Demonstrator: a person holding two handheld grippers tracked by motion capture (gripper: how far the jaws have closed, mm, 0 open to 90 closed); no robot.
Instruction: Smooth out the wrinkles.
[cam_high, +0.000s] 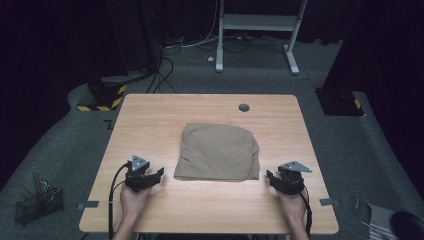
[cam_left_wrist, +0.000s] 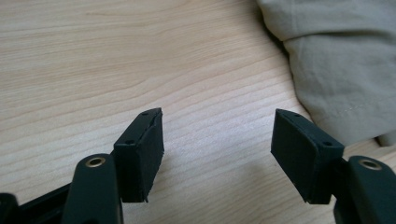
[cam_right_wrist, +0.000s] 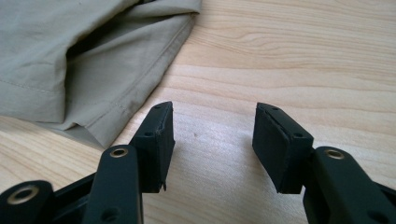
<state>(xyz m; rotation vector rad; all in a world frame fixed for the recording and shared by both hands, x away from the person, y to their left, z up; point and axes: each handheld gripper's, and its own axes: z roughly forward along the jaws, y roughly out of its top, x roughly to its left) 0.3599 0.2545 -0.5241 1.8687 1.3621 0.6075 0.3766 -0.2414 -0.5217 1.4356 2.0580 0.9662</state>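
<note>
A folded tan garment (cam_high: 217, 151) is lying at the centre of the wooden worktop (cam_high: 150, 120) in the high view. The left hand-held gripper (cam_high: 159, 176) is sitting low in the frame just left of the garment's lower left corner, its jaws standing wide apart with nothing between them but bare wood. In the left gripper view the garment (cam_left_wrist: 345, 70) is filling the upper right. The right hand-held gripper (cam_high: 269, 176) is waiting just right of the garment's lower right corner, jaws likewise spread and holding nothing; in the right gripper view the garment's hemmed edge (cam_right_wrist: 84, 60) is lying at the upper left, close beside one jaw, without touching.
</note>
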